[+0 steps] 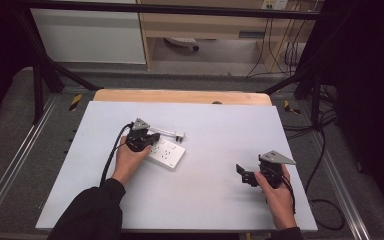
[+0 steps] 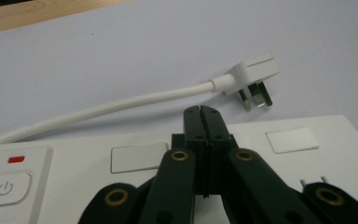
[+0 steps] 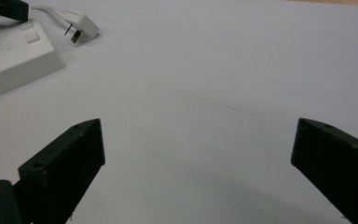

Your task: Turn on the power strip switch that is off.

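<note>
A white power strip (image 1: 167, 153) lies left of the table's middle, with a power button (image 2: 4, 188) and a red light (image 2: 16, 159) at one end. Its short white cable (image 2: 121, 105) curves to a white three-pin plug (image 1: 179, 134) (image 2: 254, 78) lying loose on the table behind it. My left gripper (image 1: 153, 137) (image 2: 202, 111) is shut, jaws pressed together with nothing between them, tips over the strip's top face. My right gripper (image 1: 241, 170) (image 3: 198, 149) hangs open over bare table at the right, far from the strip (image 3: 14, 58) and the plug (image 3: 81, 25).
The white table top (image 1: 220, 130) rests on a wooden board (image 1: 180, 96) showing at the far edge. Black frame posts (image 1: 39, 85) stand at both far corners. Cables (image 1: 325, 150) trail on the floor at the right.
</note>
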`<action>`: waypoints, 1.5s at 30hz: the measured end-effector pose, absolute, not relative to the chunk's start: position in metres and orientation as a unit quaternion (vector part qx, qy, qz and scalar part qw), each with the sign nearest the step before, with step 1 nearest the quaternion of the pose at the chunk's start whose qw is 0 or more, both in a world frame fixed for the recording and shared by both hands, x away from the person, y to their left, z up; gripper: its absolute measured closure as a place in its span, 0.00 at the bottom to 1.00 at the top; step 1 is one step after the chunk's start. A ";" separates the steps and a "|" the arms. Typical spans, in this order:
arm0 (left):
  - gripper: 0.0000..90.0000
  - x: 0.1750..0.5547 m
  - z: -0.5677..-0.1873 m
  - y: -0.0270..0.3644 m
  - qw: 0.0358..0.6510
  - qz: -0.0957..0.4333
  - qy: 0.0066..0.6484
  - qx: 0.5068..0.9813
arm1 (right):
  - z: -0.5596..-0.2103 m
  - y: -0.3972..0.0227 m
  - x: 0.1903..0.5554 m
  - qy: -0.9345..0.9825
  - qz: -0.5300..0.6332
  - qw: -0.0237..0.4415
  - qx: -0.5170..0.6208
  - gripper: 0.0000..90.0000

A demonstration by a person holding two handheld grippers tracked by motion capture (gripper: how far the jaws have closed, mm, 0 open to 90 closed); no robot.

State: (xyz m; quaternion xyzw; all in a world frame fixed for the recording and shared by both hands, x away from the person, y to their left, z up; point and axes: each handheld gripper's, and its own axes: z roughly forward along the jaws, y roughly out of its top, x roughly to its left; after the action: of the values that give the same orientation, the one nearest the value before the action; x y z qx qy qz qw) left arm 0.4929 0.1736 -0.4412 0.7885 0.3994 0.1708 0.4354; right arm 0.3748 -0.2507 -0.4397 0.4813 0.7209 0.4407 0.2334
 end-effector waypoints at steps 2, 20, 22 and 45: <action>1.00 0.493 -0.441 0.173 0.439 0.172 0.399 0.787 | -0.440 -0.251 0.375 0.720 0.442 0.233 0.481 0.04; 1.00 0.497 -0.438 0.164 0.448 0.166 0.394 0.785 | -0.439 -0.251 0.374 0.719 0.443 0.234 0.481 0.04; 1.00 0.496 -0.438 0.164 0.448 0.165 0.394 0.785 | -0.439 -0.251 0.374 0.719 0.443 0.234 0.481 0.04; 0.68 0.495 -0.428 0.158 0.466 0.178 0.387 0.776 | -0.439 -0.251 0.374 0.720 0.443 0.234 0.480 0.03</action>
State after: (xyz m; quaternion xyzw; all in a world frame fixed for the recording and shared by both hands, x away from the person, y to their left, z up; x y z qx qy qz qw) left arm 0.4949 0.1577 -0.4277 0.7758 0.3871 0.1776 0.4655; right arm 0.3742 -0.2510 -0.4389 0.4803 0.7199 0.4432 0.2337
